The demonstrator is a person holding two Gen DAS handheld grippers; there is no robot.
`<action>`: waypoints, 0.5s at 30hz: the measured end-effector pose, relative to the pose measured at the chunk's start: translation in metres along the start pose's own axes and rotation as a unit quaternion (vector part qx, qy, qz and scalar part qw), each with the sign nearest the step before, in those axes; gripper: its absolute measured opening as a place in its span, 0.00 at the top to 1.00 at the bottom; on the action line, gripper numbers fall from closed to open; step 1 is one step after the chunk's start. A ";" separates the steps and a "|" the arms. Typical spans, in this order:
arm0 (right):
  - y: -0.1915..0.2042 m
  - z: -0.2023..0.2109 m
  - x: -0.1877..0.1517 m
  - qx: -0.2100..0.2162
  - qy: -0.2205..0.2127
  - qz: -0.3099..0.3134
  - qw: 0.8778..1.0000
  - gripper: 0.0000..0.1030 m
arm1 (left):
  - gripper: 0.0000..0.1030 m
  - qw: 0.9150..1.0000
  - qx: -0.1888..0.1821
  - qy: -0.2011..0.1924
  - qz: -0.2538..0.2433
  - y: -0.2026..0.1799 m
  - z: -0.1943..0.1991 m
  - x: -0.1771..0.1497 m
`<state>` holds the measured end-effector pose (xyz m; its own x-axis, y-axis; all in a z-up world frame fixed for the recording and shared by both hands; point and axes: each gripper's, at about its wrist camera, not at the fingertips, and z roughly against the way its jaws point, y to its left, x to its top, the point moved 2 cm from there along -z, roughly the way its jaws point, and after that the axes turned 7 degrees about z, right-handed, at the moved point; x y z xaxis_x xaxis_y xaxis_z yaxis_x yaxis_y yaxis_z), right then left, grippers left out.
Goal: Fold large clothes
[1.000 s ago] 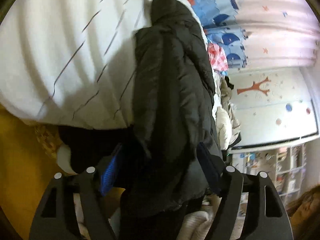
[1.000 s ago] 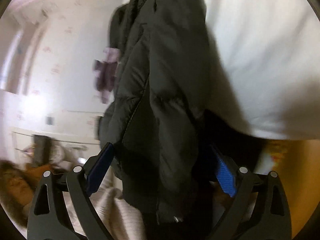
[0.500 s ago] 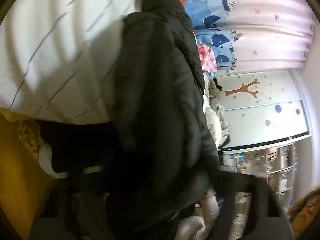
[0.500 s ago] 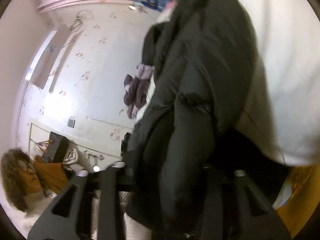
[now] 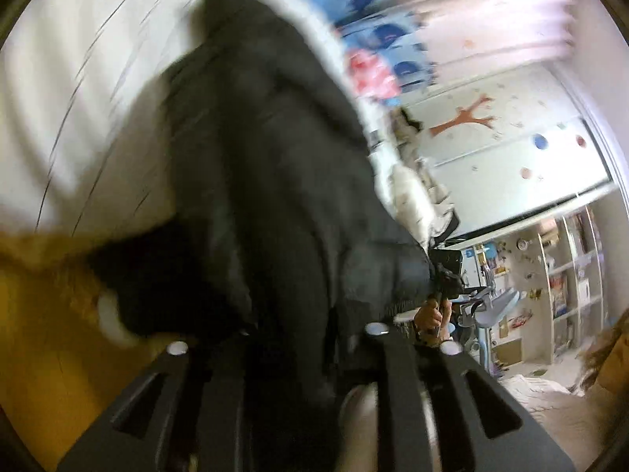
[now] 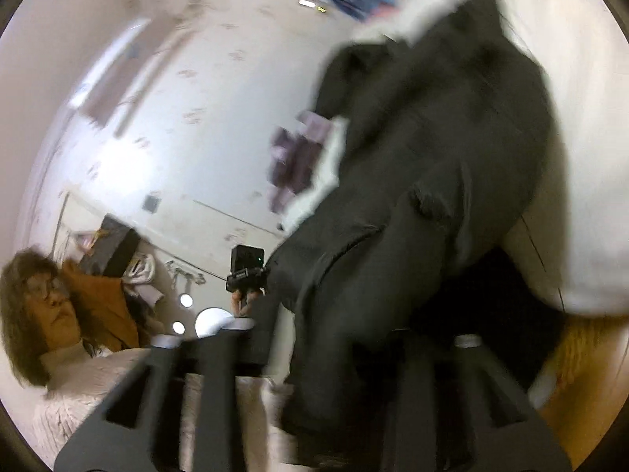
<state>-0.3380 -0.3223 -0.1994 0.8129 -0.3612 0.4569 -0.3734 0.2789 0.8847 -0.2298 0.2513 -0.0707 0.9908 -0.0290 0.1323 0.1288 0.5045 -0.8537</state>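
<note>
A black puffer jacket [image 5: 267, 157] lies lengthwise on the bed, and its near hem is lifted off the edge. My left gripper [image 5: 308, 334] has the hem bunched between its fingers; its jaws are closing and the pads are buried in fabric. In the right wrist view the same jacket [image 6: 432, 137] droops over my right gripper [image 6: 318, 330]. Its jaws are opening, and thick fabric still fills the gap between them. Each view shows the other gripper from the side, in a hand, past the jacket's edge [image 5: 446, 271] [image 6: 245, 267]. Both views are blurred.
White striped bedding [image 5: 78, 98] covers the bed, above a yellow bed side [image 5: 47, 354]. A pile of clothes [image 5: 409, 181] lies beyond the jacket. Shelves [image 5: 570, 275] stand by the far wall. A person [image 6: 43, 306] in an orange top is low at the left.
Both grippers stood open around the jacket's hem, then closed on it and rose. The hem has come up with them, and both views have rolled.
</note>
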 end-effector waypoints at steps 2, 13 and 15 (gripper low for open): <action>-0.019 0.001 -0.010 0.007 -0.011 -0.030 0.999 0.39 | 0.46 0.999 -0.003 -0.011 0.035 0.025 0.000 0.003; 0.025 0.001 0.000 0.027 -0.109 0.064 0.992 0.90 | 0.83 0.995 -0.012 -0.095 0.016 -0.004 -0.005 -0.001; 0.048 0.007 0.004 0.043 -0.126 0.091 0.987 0.90 | 0.88 0.993 -0.011 -0.116 -0.012 -0.029 0.008 -0.006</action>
<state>-0.3557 -0.3172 -0.1545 0.5964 -0.5243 0.6078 -0.5479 0.2874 0.7856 -0.2401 0.2437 -0.0433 0.9516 0.1597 0.2627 0.1554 0.4876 -0.8592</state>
